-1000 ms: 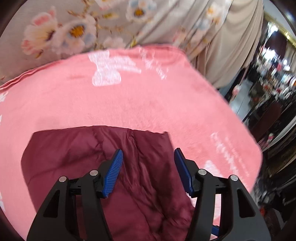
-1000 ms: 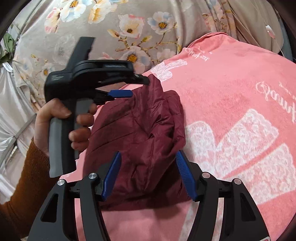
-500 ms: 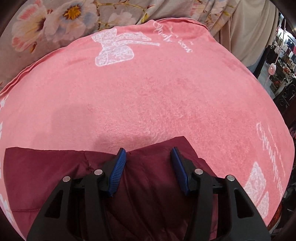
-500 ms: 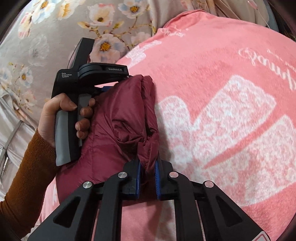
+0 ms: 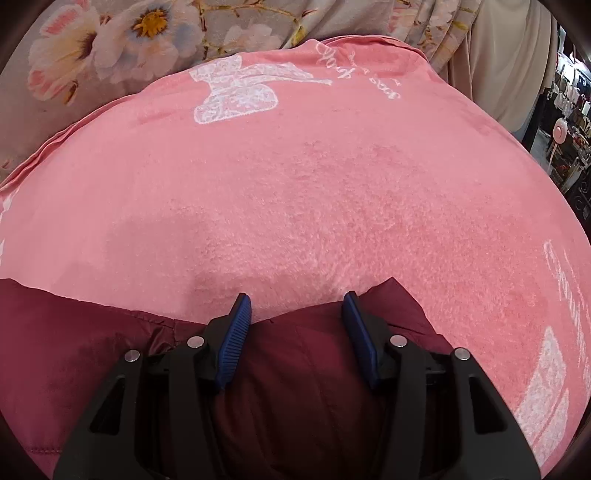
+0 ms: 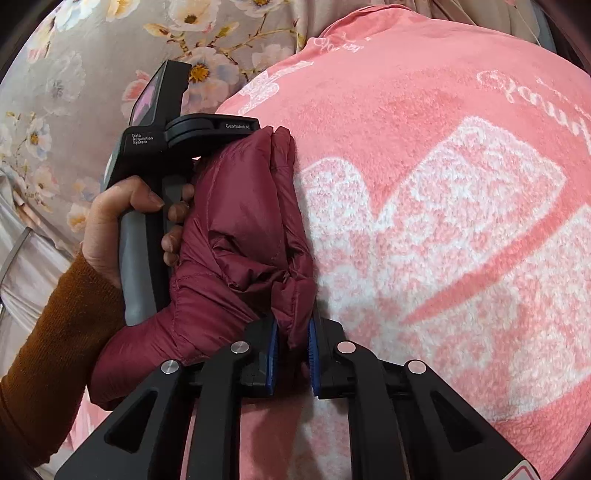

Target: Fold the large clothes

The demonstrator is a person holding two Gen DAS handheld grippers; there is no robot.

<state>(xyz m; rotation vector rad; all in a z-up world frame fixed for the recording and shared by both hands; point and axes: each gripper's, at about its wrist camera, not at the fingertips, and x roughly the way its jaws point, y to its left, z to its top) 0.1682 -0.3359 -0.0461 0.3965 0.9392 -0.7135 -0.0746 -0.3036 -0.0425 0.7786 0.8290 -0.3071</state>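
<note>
A maroon puffer jacket (image 6: 236, 236) lies folded into a thick bundle on the pink blanket (image 6: 424, 206). My right gripper (image 6: 291, 345) is shut on a bunched fold at the bundle's near end. At the far end a person's hand (image 6: 110, 221) in an orange sleeve holds my left gripper; its fingers are hidden there behind the jacket. In the left wrist view the left gripper (image 5: 297, 317) stands half open at the jacket's (image 5: 303, 376) edge. Smooth fabric runs under and between both blue pads, and their inner faces show bare.
The pink blanket (image 5: 295, 184) with white bow prints covers a rounded surface. Floral grey fabric (image 5: 147, 33) lies beyond it at the back. Beige cloth (image 5: 513, 59) hangs at the right, with a dim room and shelves (image 5: 569, 110) past it.
My right gripper has shut on the jacket's near fold. Both grippers have come down toward the blanket, and the left one now sits at the jacket's edge.
</note>
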